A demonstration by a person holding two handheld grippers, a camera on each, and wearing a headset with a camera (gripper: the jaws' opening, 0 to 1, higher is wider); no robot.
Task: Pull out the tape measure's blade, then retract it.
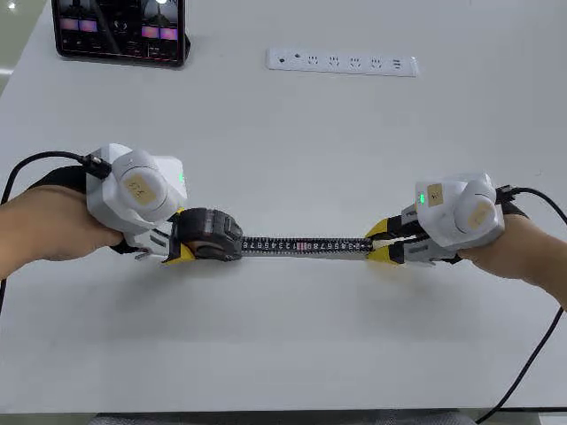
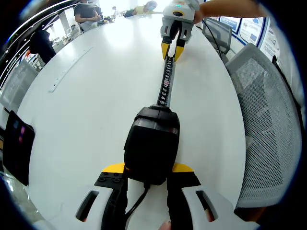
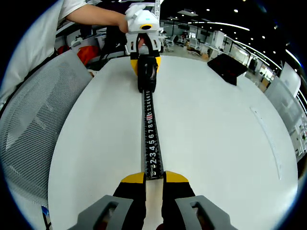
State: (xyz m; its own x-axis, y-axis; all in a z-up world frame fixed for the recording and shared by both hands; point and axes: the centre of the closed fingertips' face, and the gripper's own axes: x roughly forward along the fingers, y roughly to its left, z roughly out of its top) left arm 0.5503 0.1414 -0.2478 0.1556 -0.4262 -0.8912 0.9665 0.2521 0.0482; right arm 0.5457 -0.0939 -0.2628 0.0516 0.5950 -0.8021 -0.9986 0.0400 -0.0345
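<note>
White table [image 1: 292, 124] with a power strip [image 1: 342, 62] and a tablet [image 1: 120, 28] at its far edge. Nearer, the left gripper [image 1: 181, 237] clamps the black tape measure [image 1: 211, 235]. The right gripper [image 1: 379, 242] pinches the end of its blade [image 1: 306, 245], which is stretched flat between them.
</note>
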